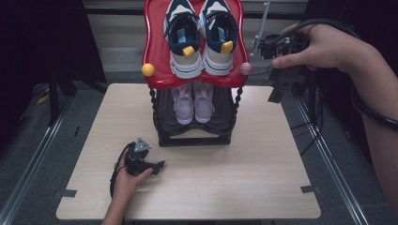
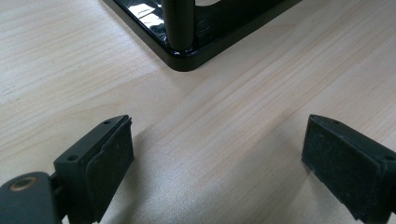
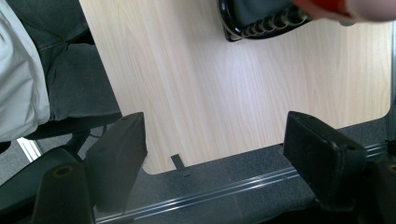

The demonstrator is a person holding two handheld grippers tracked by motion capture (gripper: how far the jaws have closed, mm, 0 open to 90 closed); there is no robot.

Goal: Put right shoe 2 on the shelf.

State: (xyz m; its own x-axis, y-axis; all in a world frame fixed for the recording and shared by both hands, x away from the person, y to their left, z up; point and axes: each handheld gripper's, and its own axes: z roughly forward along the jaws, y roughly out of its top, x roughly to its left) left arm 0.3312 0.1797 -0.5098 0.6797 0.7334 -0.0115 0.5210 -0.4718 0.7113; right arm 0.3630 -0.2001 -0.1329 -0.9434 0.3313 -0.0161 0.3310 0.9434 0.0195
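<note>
A two-tier shoe rack [image 1: 195,133] stands at the table's far middle, with a red top shelf [image 1: 155,56] and a black lower shelf. Two navy-and-white sneakers [image 1: 202,37] sit on the red shelf, and a pair of small pink shoes [image 1: 193,104] rests on the lower one. My left gripper [image 1: 157,166] lies low on the table in front of the rack's left corner, open and holding nothing; its own view has the rack's black base [image 2: 187,60] just ahead. My right gripper [image 1: 277,91] is held high in the air right of the rack, open, and it holds nothing.
The light wooden table [image 1: 234,173] has bare room in front of and beside the rack. Metal rails [image 1: 328,159] run along both sides on the grey floor. In the right gripper view, the table's corner [image 3: 159,163] and the seated person's legs [image 3: 70,84] show below.
</note>
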